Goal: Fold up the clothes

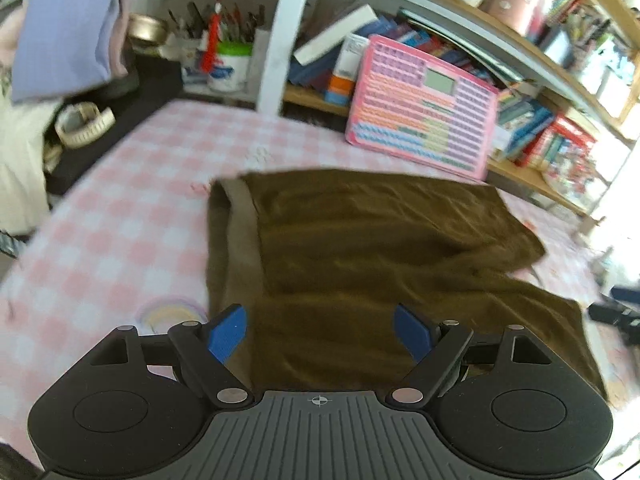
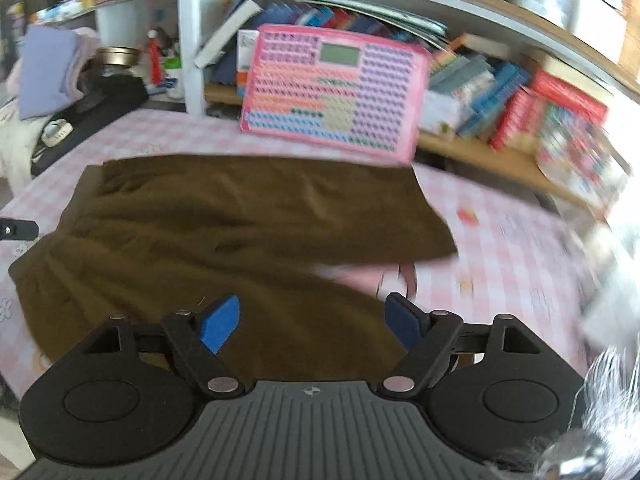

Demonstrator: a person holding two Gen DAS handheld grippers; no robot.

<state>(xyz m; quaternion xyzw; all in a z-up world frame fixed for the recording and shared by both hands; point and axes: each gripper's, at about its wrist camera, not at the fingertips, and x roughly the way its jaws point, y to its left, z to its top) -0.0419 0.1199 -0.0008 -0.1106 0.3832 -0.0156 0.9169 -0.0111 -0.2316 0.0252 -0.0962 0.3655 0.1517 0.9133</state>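
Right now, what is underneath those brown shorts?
The brown shorts lie flat on a pink-and-white checked cloth, which shows all around them. Whatever might sit directly beneath the fabric is covered.

Place: a home, most likely a child's bedroom or study corner.
Work surface: a pink-and-white checked cloth [image 1: 132, 208] with small cartoon prints is spread over the flat surface.
Shelving: wooden shelves [image 2: 472, 148] on a white frame are crowded with books [image 1: 524, 120] and boxed sets, stacked and leaning.
Toy: a pink learning tablet [image 2: 332, 92] with rows of coloured keys and a small screen is propped against the shelf.
Stationery: a white tub [image 1: 230, 66] packed with pens and brushes is kept in a shelf nook.
Textiles: folded lilac fabric [image 1: 64, 36] is piled at the far left.
Personal items: a pale wristwatch [image 1: 82, 122] is left on a dark surface beside the cloth.
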